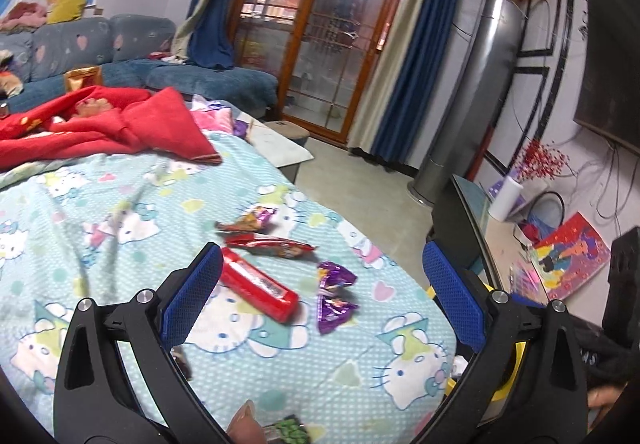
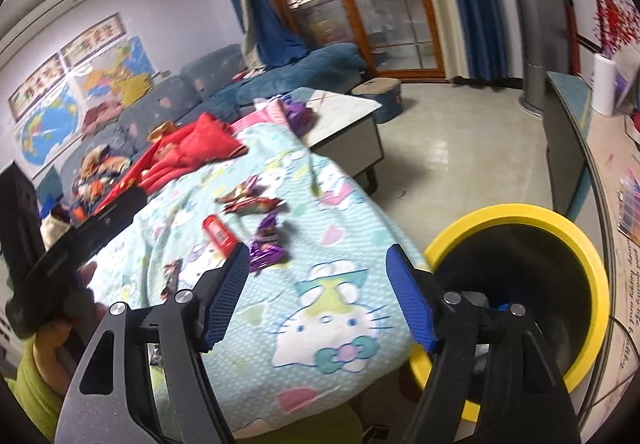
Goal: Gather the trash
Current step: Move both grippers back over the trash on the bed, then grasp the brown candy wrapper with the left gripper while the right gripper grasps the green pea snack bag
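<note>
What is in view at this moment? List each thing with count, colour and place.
Snack wrappers: at least four, purple and red, on the bedspread.
Red packet: one, beside the purple wrappers.
Bedspread: one, pale blue cartoon print.
Trash bin: one, yellow rim, black liner, on the floor beside the bedspread.
Red blanket: one, at the far end.
Left gripper: open, empty, over the packets.
Right gripper: open, empty, beside the bin.

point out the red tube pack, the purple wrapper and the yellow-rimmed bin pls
red tube pack (image 1: 258,289): left wrist view, middle of its body.
purple wrapper (image 1: 335,296): left wrist view, centre of the crumpled foil.
yellow-rimmed bin (image 2: 520,213): right wrist view, far side of the rim.
</note>
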### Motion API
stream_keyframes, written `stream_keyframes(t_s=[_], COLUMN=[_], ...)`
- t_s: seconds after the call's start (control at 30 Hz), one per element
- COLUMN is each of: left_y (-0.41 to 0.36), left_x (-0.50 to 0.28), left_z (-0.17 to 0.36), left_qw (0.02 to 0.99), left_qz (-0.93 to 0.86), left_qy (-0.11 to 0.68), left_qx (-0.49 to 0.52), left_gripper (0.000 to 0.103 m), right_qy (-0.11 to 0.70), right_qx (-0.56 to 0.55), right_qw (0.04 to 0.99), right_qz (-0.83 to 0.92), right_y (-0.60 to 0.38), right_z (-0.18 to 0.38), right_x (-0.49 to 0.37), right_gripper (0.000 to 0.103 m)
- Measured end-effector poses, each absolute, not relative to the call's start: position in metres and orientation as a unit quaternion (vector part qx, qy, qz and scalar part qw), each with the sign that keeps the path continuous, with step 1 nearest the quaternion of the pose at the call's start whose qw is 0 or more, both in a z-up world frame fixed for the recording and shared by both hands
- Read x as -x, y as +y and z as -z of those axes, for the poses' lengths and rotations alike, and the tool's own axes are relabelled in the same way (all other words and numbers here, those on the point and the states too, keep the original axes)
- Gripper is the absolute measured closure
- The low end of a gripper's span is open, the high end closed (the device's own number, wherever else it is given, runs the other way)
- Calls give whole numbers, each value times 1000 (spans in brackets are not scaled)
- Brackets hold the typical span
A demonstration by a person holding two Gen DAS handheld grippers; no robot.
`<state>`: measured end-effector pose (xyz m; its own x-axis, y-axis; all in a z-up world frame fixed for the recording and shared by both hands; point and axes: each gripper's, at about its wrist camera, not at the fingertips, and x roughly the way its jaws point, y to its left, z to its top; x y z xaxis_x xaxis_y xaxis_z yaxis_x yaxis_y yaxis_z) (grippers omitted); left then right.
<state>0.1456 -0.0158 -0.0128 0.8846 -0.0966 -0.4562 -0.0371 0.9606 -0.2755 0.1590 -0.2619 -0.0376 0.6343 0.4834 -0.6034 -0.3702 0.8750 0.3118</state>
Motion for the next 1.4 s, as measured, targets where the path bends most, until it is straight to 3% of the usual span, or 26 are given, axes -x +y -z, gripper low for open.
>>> stream_keyframes(t_s=[0.77,1.3,1.4], left_y=[66,108,107], left_x=[-124,-122,-124], left_z=[24,60,68], left_qw=[949,928,925], left_qz=[-62,-96,-83], left_qy=[240,288,298], left_qx=[195,215,222], left_gripper=[11,11,21], right_qy=[400,434,439], right_qx=[-4,32,39], right_qw=[853,828,825], right_qz=[-336,-354,-355], right_y=[-164,-130,-126], right_z=[62,90,95], right_x=[-107,-93,-92], right_gripper=[35,35,35])
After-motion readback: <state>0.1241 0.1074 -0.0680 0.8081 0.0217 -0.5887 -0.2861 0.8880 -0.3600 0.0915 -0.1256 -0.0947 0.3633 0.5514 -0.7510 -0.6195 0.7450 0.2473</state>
